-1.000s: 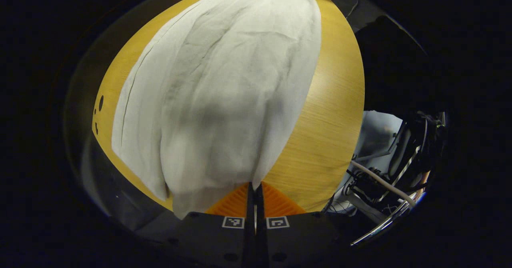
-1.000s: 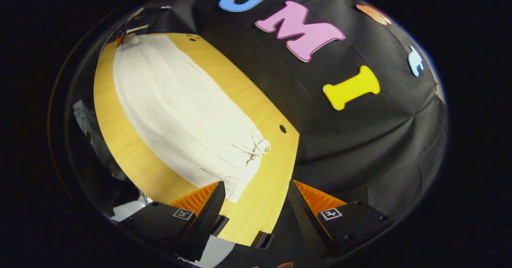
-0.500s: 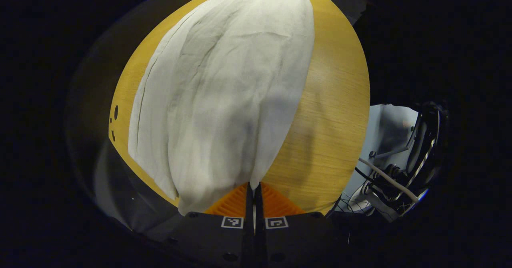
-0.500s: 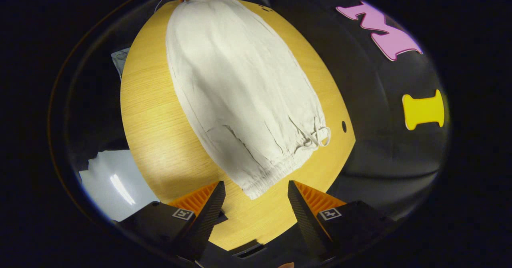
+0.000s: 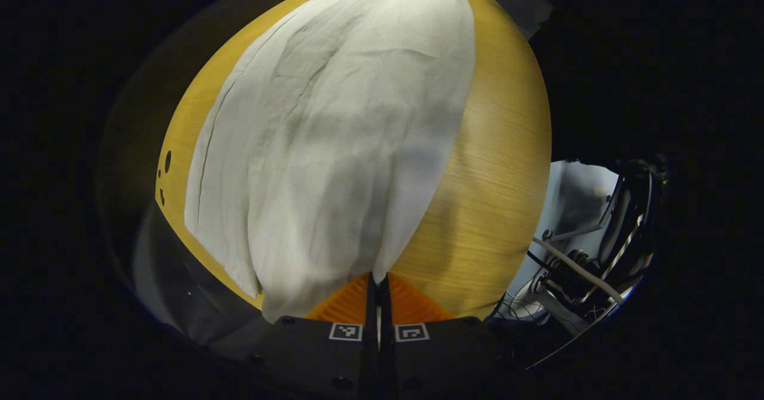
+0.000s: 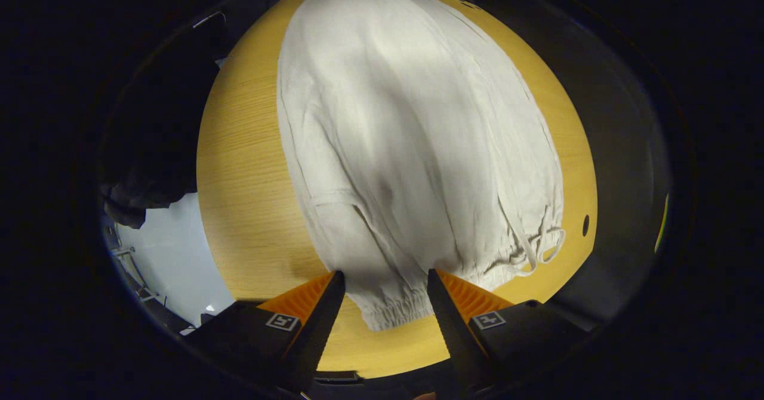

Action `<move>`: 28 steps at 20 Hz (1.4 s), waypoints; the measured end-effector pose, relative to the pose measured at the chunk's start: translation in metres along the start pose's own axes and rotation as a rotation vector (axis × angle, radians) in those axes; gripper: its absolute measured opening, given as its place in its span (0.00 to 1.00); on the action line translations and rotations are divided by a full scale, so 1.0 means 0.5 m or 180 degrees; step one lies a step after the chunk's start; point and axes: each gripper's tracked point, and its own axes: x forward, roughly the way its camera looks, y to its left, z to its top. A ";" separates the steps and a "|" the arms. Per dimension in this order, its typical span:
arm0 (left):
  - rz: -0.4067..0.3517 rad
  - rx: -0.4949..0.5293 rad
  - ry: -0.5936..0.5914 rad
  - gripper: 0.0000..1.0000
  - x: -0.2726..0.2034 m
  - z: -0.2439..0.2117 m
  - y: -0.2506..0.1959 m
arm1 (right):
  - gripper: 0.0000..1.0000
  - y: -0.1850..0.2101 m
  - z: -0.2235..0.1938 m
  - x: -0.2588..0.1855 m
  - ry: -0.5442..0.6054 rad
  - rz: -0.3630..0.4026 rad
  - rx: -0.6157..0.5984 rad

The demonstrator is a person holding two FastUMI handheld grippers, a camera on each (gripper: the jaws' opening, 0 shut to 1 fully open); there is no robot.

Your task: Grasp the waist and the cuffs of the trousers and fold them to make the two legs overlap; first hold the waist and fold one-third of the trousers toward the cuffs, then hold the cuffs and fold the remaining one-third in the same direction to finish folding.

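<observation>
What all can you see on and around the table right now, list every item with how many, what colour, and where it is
Off-white cloth trousers: one, off-white, lying lengthwise along the tabletop, elastic waistband with drawstring at the right gripper's end.
Round-edged wooden table: one, yellow-tan wood grain, under the trousers, with small dark holes near one edge.
Cables and dark equipment: a cluster, black with a white cable, beside the table in the left gripper view.
Pale floor: light grey, past the table edge.
Left gripper: one, shut on the trousers' edge.
Right gripper: one, open, fingers either side of the waistband.
</observation>
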 end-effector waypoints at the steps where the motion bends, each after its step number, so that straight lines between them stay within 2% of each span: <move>1: -0.0010 -0.0031 -0.0007 0.05 -0.001 -0.001 0.000 | 0.89 0.003 0.000 0.000 0.0015 0.0116 0.0049; 4: -0.0051 -0.0152 -0.0037 0.05 0.001 0.001 -0.003 | 0.87 0.005 0.000 0.007 0.0085 0.0324 0.0141; 8: -0.0118 -0.0187 -0.0010 0.06 0.001 -0.002 -0.002 | 0.86 -0.001 0.003 0.007 0.0078 0.0374 0.0150; 9: -0.0131 -0.0209 -0.0008 0.06 0.000 0.001 -0.002 | 0.84 -0.015 0.011 0.011 0.0054 0.0316 0.0207; 10: -0.0140 -0.0243 -0.0011 0.06 0.000 0.001 -0.002 | 0.68 -0.052 0.022 0.013 0.0024 0.0106 0.0257; 12: -0.0123 -0.0292 -0.0015 0.06 0.000 0.001 -0.002 | 0.11 -0.065 0.015 0.017 -0.0023 -0.0056 0.0454; 14: -0.0025 -0.0348 -0.0016 0.06 0.000 -0.002 0.006 | 0.09 -0.065 0.008 0.017 -0.0064 -0.0201 0.0549; 15: 0.0110 -0.0452 -0.0034 0.06 0.002 0.001 0.018 | 0.06 -0.065 0.012 0.013 -0.0104 -0.0259 0.0587; 17: 0.0341 -0.0648 -0.0102 0.05 -0.001 0.007 0.032 | 0.06 -0.065 0.018 0.002 -0.0159 -0.0346 0.0711; 20: 0.0551 -0.1002 -0.0246 0.05 -0.025 0.018 0.045 | 0.06 -0.084 0.022 -0.027 -0.0347 -0.0470 0.0974; 26: 0.0916 -0.1907 -0.0627 0.05 -0.084 0.041 0.152 | 0.06 -0.151 0.057 -0.123 -0.0856 -0.0881 0.1855; 28: 0.1115 -0.2040 -0.0683 0.05 -0.098 0.043 0.200 | 0.05 -0.188 0.067 -0.147 -0.0987 -0.1068 0.2096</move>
